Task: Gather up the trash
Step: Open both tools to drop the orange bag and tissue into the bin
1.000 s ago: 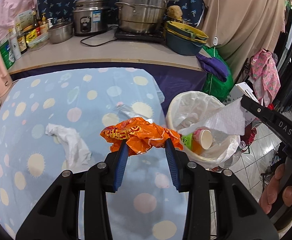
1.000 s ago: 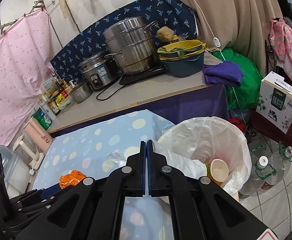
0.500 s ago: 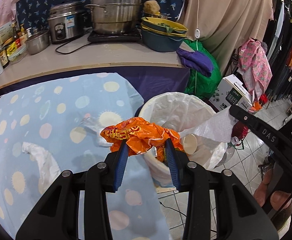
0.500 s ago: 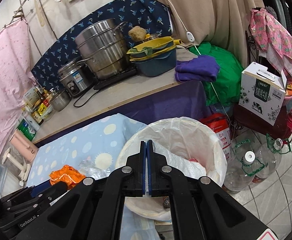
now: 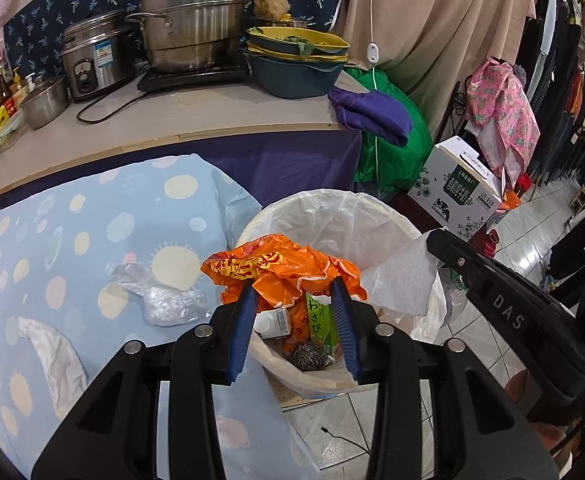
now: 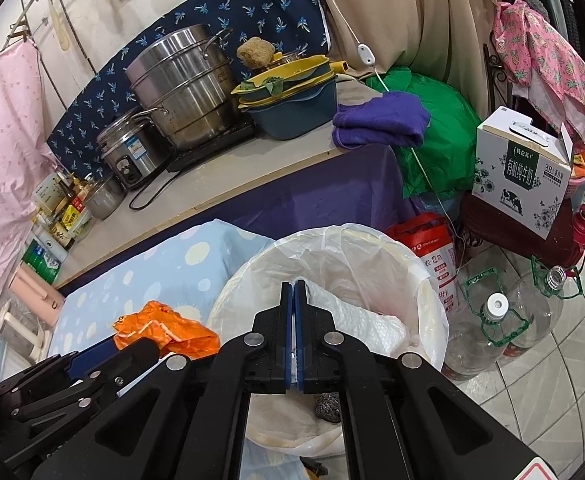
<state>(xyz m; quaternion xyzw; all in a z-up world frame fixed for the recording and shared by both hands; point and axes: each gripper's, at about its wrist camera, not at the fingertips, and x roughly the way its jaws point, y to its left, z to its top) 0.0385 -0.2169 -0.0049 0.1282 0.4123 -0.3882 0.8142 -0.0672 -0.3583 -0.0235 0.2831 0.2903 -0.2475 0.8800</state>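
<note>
Landmark: the round waste bin lined with a translucent white plastic bag (image 5: pixel 332 216). Left of the bin, on the pale blue sun-and-dot patterned cloth (image 5: pixel 92 220), lie a crumpled white plastic bag (image 5: pixel 54 354) and, nearer the bin, a crumpled clear plastic wrapper (image 5: pixel 164 300). The left gripper (image 5: pixel 295 292) pinches a crumpled orange plastic bag with red and yellow print (image 5: pixel 276 264) between its blue pads — the bag hangs over the bin's left rim. Inside the bin, below the bag, sit a small white bottle (image 5: pixel 272 322), a green carton (image 5: pixel 321 320) and a steel scouring ball (image 5: pixel 310 356). Over the bin's right side, the right gripper (image 6: pixel 294 292) is closed on a white textured paper sheet (image 6: pixel 356 316), whose loose end droops into the bin. Behind the bin runs a counter (image 5: pixel 196 120) with steel pots.
</note>
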